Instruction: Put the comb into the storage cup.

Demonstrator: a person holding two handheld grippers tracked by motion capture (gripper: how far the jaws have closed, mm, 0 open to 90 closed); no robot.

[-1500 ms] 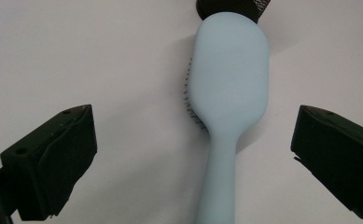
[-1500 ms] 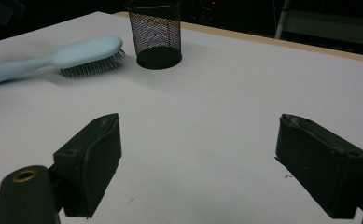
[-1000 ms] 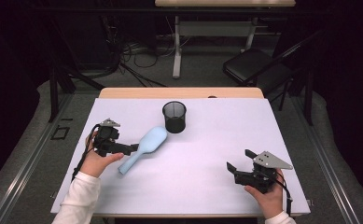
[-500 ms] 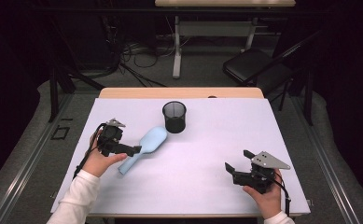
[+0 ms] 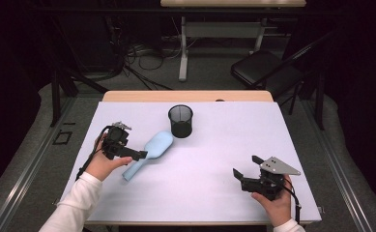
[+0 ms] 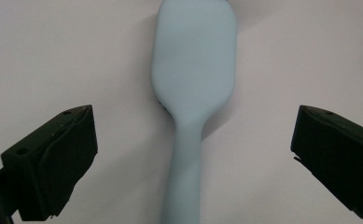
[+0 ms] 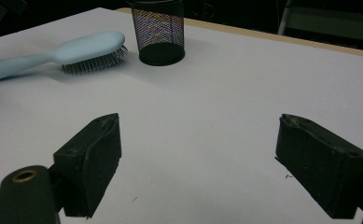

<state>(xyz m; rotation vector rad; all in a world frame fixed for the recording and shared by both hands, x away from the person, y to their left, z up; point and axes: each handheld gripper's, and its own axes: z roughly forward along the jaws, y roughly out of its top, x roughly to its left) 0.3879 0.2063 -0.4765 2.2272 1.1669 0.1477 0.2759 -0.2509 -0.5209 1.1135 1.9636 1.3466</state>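
Note:
A pale blue hairbrush (image 5: 149, 152) lies bristles down on the white table (image 5: 214, 145), its handle pointing toward the person. My left gripper (image 5: 136, 153) hovers over the handle. In the left gripper view the hairbrush (image 6: 194, 70) runs up the middle and my left gripper (image 6: 193, 121) stands wide open, its jaws either side of the handle and clear of it. My right gripper (image 5: 239, 175) rests low near the table's front right, open with nothing between its jaws. In the right gripper view it (image 7: 198, 130) faces the hairbrush (image 7: 76, 49) far off.
A black mesh cup (image 5: 180, 121) stands upright just beyond the brush head, also in the right gripper view (image 7: 160, 30). A wooden table edge (image 5: 190, 95) runs along the back. A dark chair (image 5: 263, 67) and cables lie on the floor behind.
My left gripper has edged to the right, closer over the brush handle. The brush, the cup and my right gripper have stayed put.

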